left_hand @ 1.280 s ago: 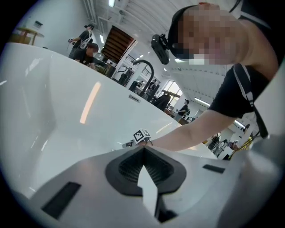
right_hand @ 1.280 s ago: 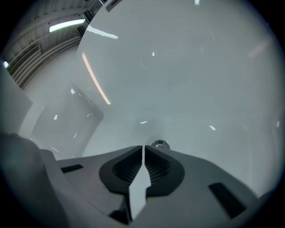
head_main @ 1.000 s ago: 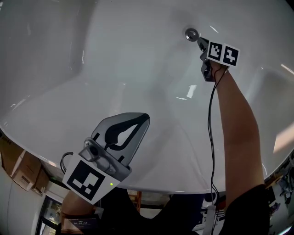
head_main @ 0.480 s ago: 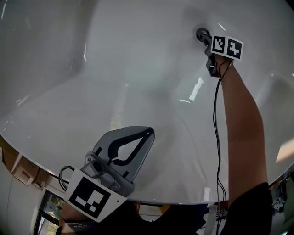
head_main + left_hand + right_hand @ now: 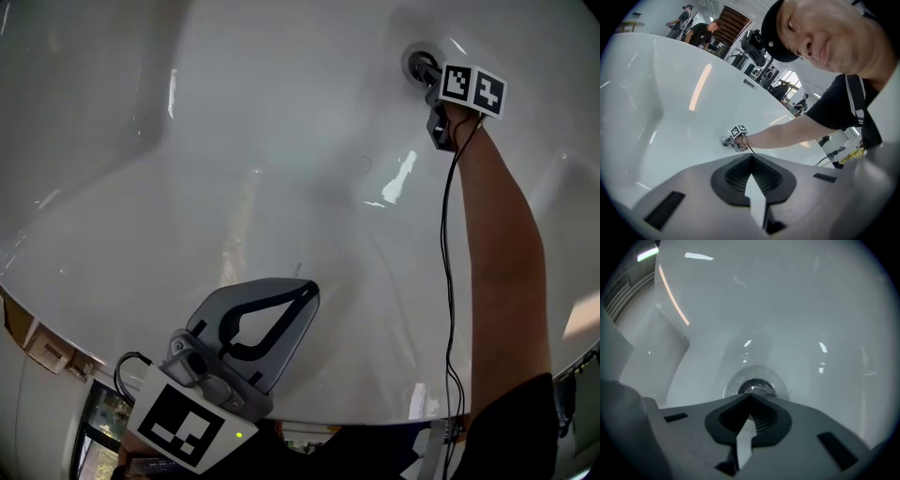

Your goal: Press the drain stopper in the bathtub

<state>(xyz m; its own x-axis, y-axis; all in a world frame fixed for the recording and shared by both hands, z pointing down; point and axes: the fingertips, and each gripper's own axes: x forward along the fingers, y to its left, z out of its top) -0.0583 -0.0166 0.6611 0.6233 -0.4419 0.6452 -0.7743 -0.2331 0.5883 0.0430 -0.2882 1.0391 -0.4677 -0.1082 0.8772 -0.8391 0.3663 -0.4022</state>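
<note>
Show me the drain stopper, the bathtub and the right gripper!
drain stopper [image 5: 753, 389], right gripper view, shiny middle.
bathtub [image 5: 281, 141], head view, bare white wall.
right gripper [image 5: 750, 398], right gripper view, where its tips meet.

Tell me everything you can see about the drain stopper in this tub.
The drain stopper is a small round cap of shiny, chrome-looking metal with a darker ring around it. It sits in a wider, shallow circular seat in the floor of the white bathtub. The right hand-held gripper, jaws together, has its tips right at the stopper's near edge, apparently touching it. Whether the stopper is up or pressed down cannot be told.
</note>
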